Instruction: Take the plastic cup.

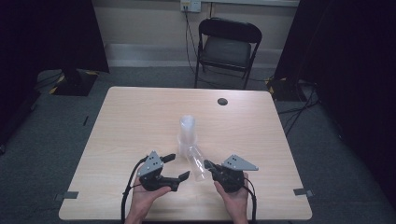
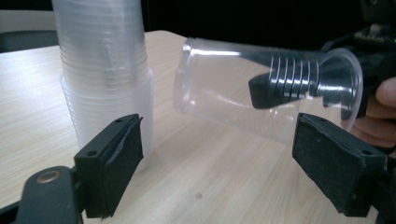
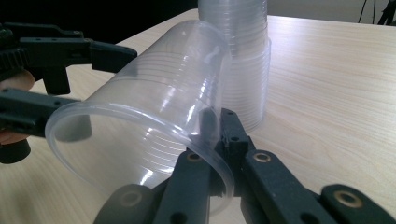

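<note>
Nearest the high camera, two forearms reach in from six o'clock, each hand holding a black two-jaw gripper. On the pale wooden table [image 1: 130, 121], the right gripper [image 1: 208, 165] pinches the rim wall of a single clear plastic cup [image 1: 198, 164], one jaw inside the mouth and one outside. Its partner, the left gripper [image 1: 177, 166], stands wide apart with nothing between its pads, at nine o'clock of the cup.

That cup appears already separated from the upright stack of clear plastic cups [image 1: 187, 132], which stands just beyond it at twelve o'clock. Setting the cup down somewhere seems what is left.

Its long axis lies nearly level, slightly tilted: the closed base points toward the stack, the open mouth back toward the person.
</note>
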`<state>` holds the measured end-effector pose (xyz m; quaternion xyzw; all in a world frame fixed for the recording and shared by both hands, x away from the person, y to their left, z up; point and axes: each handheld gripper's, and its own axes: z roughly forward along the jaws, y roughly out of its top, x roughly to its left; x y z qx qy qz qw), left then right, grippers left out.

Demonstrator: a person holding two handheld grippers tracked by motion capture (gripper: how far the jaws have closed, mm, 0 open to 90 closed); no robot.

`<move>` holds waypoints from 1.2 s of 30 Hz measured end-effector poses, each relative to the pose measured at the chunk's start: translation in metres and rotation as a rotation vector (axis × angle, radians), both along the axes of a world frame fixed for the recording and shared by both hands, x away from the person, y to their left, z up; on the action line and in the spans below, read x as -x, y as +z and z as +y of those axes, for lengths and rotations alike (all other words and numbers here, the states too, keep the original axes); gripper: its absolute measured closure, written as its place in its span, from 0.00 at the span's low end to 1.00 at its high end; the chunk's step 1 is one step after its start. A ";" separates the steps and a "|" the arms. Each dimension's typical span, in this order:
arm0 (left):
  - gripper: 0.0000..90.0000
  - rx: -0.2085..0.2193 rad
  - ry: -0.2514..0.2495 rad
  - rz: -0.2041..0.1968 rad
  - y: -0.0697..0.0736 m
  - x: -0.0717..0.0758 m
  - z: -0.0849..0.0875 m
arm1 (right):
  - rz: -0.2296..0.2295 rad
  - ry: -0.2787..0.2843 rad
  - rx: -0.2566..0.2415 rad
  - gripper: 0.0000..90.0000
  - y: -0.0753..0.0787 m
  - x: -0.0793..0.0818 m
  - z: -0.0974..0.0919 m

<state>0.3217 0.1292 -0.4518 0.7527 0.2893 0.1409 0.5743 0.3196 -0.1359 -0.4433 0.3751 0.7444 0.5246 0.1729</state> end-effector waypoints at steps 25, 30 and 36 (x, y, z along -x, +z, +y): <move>0.18 -0.203 -0.027 -0.156 -0.001 0.002 -0.006 | 0.155 0.081 0.085 1.00 0.011 -0.012 0.010; 0.17 -0.226 -0.042 -0.187 -0.004 0.004 -0.010 | 0.160 0.094 0.065 1.00 0.014 -0.014 0.010; 0.17 -0.281 -0.027 -0.232 -0.010 0.004 -0.017 | 0.210 0.115 0.077 1.00 0.018 -0.017 0.015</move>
